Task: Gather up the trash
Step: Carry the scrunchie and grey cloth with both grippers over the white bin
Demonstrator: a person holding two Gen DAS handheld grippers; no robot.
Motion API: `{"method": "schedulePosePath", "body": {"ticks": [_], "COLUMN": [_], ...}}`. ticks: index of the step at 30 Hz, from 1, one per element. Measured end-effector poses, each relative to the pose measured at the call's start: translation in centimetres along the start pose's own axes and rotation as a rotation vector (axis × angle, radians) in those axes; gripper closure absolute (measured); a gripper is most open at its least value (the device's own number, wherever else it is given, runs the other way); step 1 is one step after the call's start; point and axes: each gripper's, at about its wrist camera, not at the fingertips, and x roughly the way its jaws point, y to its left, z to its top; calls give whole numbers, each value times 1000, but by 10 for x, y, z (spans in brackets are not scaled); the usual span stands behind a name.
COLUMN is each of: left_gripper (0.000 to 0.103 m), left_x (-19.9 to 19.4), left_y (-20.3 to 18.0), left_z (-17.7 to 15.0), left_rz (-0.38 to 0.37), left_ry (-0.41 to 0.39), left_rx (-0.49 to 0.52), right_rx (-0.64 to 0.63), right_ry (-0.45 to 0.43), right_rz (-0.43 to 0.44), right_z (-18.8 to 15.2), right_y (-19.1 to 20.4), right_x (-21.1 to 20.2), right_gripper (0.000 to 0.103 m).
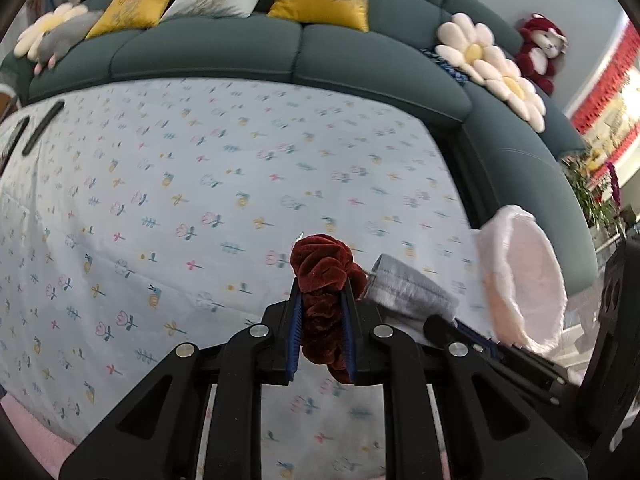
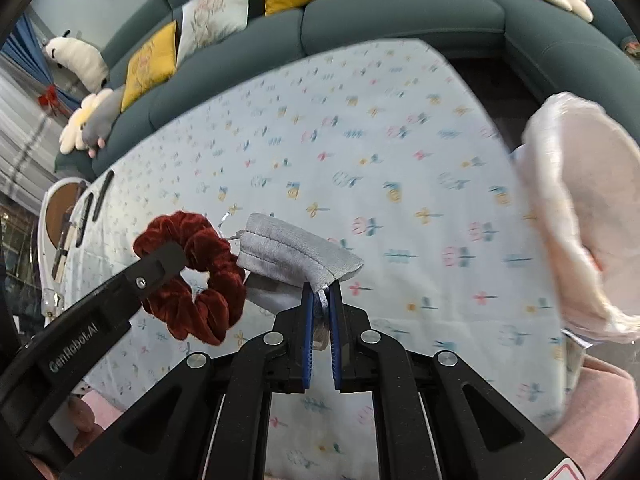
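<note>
- You are carrying two pieces of trash above the flowered tablecloth (image 1: 200, 168), and the white-lined bin (image 2: 580, 216) stands off to the right of both claws; judged from that, the step in hand is the carry to the bin.
- Bring each claw over the bin's mouth before you let go, one at a time, so neither piece drops onto the cloth short of the rim.
- Your left gripper (image 1: 322, 300) is narrowed onto the dark red scrunchie (image 1: 320, 268), which bunches above the blue pads and hangs down between them.
- Your right gripper (image 2: 321, 300) is nearly closed, pinching the grey face mask (image 2: 296, 252) by its corner and ear loop; the mask's body sticks out up and left of the tips.
- That hold is thin, so move smoothly; a jerk could slip it free.
</note>
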Motion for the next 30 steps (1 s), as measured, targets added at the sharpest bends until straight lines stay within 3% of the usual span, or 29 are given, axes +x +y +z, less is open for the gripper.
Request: {"method": "schedulePosePath", "body": {"ticks": [14, 30], "left_gripper": [86, 86], "left_x": [-54, -61], "left_y": [-79, -149], "left_z": [-6, -16], "left_rz": [-60, -106], "left_ry": [-83, -77], "left_rx": [138, 256], "right_rx": [4, 81], "right_ry": [-147, -273], "right_rz": [-49, -136], "right_z": [-6, -15], "right_y": [-41, -113], "right_x": [-91, -161], "right_gripper": [96, 96]}}
